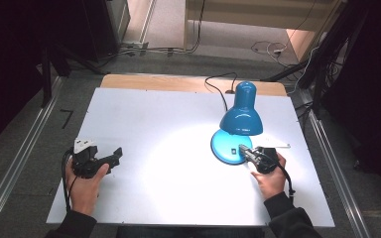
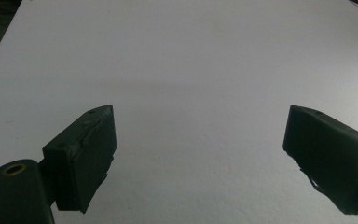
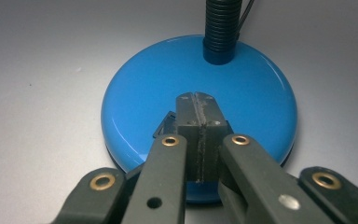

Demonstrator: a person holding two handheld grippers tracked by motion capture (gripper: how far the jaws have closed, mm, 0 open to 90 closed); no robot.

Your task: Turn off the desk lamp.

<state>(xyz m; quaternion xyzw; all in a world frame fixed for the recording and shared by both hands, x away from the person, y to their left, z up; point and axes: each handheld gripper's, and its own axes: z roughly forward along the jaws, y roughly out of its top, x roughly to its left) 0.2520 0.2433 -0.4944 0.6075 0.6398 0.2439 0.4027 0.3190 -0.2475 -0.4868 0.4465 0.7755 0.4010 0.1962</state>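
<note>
1. Our right gripper [image 3: 198,109] has its jaws pressed together, empty, tips over the glossy blue round lamp base [image 3: 135,93] at the white table [image 1: 154,144]'s right side.
2. Our left gripper [image 2: 198,140] sits wide open, holding nothing, well apart.
3. The lamp's blue shade [image 1: 241,116] hangs lit just above.

We count one blue lamp [image 1: 240,121], one white table [image 1: 149,129], and two grippers, left [image 1: 110,157] and right [image 1: 244,150].
</note>
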